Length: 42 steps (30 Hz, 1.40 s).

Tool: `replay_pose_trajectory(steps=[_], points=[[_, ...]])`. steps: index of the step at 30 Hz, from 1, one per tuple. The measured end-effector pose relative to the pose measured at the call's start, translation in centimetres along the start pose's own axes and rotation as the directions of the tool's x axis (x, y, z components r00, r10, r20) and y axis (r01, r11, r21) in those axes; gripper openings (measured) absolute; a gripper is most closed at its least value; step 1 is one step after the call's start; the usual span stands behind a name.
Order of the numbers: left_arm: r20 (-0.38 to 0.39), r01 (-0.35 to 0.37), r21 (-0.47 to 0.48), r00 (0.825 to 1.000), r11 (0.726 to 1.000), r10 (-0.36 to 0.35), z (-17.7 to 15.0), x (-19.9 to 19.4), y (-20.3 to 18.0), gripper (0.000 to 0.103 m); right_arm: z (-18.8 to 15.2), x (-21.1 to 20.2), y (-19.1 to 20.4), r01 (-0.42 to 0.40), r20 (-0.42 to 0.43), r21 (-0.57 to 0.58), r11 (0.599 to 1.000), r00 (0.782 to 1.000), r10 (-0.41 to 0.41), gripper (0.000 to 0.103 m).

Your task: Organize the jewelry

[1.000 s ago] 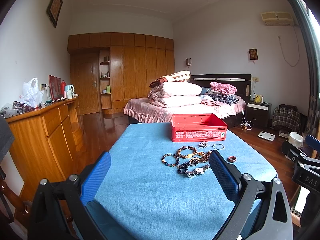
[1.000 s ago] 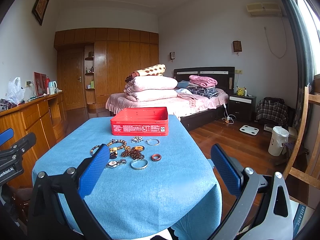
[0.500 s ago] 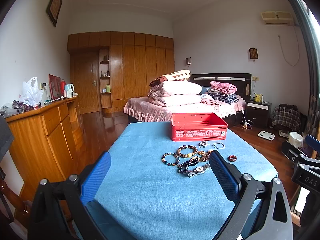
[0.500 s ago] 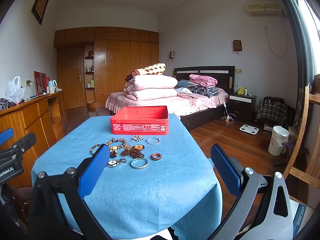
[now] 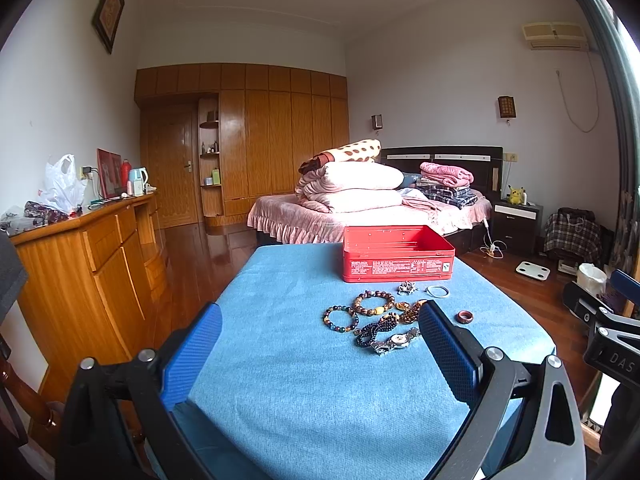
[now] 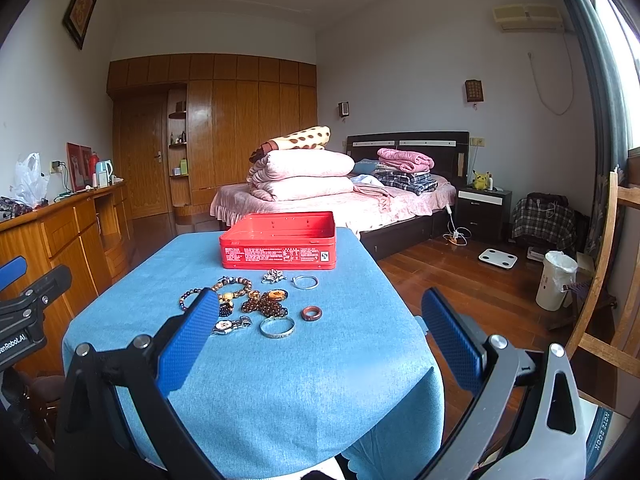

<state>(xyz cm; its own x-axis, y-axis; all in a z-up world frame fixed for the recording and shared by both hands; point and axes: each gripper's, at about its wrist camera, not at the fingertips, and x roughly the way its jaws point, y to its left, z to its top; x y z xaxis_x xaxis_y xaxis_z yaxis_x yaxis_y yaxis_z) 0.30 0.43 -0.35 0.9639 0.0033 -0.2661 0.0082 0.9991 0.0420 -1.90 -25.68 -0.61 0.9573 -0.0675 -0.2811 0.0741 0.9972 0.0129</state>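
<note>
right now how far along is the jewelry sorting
Nothing looks done yet. The red tin stands open on the blue tablecloth, and no jewelry is visible inside it. In hand: nothing; the left gripper and right gripper are both open, off the table. Left to do: everything, including the beaded bracelets, watch, silver bangle and red ring.

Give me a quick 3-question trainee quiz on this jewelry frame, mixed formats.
1. True or false: the red tin on the blue tablecloth is closed.
2. Which lies nearest the table's right edge: A) wristwatch B) reddish ring C) silver bangle?
3. What state are the left gripper and right gripper in?

Key: 1 false, it is open-topped. 2 B. 3 Both open, holding nothing.
</note>
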Motion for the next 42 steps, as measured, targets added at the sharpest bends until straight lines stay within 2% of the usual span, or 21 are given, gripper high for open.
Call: replay_pose_trajectory(steps=[10, 13, 26, 33, 42], points=[[-0.001, 0.002, 0.000, 1.000, 1.000, -0.002, -0.3, 0.2, -0.1, 0.097, -0.2, 0.2, 0.0, 0.002, 0.001, -0.002, 1.000, 1.000, -0.002, 0.098], [-0.005, 0.004, 0.000, 1.000, 1.000, -0.004, -1.4, 1.1, -0.1, 0.097, -0.3, 0.2, 0.1, -0.001, 0.007, -0.007, 1.000, 1.000, 0.001, 0.098], [-0.022, 0.010, -0.005, 1.000, 1.000, -0.010, -0.8, 2.3, -0.5, 0.097, -0.2, 1.5, 0.2, -0.018, 0.003, 0.009, 1.000, 1.000, 0.018, 0.098], [-0.032, 0.012, -0.071, 0.999, 0.997, -0.014, -2.0, 5.1, 0.1, 0.097, -1.5, 4.9, 0.0, -0.032, -0.024, 0.022, 0.999, 0.999, 0.033, 0.098], [-0.113, 0.053, -0.002, 0.992, 0.999, -0.053, -4.7, 10.3, -1.9, 0.097, -4.3, 10.0, 0.6, -0.035, -0.048, -0.006, 0.999, 0.998, 0.035, 0.098]])
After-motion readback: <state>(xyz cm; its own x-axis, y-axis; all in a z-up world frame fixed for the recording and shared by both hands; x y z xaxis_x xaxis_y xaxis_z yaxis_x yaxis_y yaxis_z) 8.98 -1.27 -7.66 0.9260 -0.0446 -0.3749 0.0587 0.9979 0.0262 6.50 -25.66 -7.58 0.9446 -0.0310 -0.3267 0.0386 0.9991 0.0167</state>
